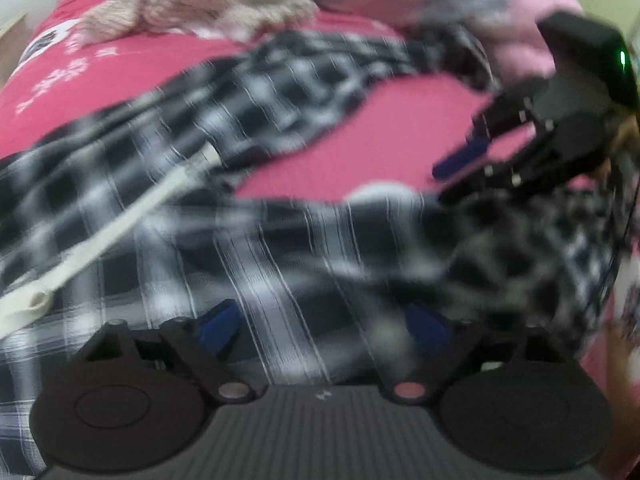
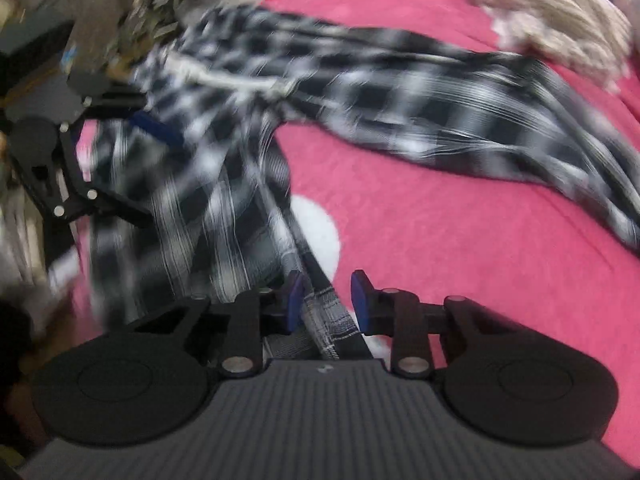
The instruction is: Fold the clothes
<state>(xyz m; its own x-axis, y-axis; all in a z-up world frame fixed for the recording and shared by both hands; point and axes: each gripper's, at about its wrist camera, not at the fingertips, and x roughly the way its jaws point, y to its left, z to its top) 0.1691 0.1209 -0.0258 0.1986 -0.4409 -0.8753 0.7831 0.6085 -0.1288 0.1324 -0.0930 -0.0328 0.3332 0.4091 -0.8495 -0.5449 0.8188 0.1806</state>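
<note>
A black-and-white plaid garment [image 1: 280, 208] lies spread and rumpled on a red bedspread [image 1: 380, 140], with a cream drawstring [image 1: 120, 232] running across it. My left gripper [image 1: 322, 324] hovers just over the plaid cloth, its jaws wide and open, nothing pinched. In the right wrist view the plaid garment [image 2: 420, 100] stretches across the bed. My right gripper [image 2: 327, 304] has its jaws narrow around a stitched edge of the garment, with a gap still showing beside the pads. Each gripper shows in the other's view: the right gripper [image 1: 460, 172] and the left gripper [image 2: 136, 168].
A beige knitted garment [image 1: 192, 4] lies at the far side of the bed, also seen as the knit [image 2: 560, 16]. Pink bedding [image 1: 532, 20] is heaped behind. The bedspread [image 2: 440, 260] has white prints. Blurred clutter [image 2: 60, 20] stands past the bed's left edge.
</note>
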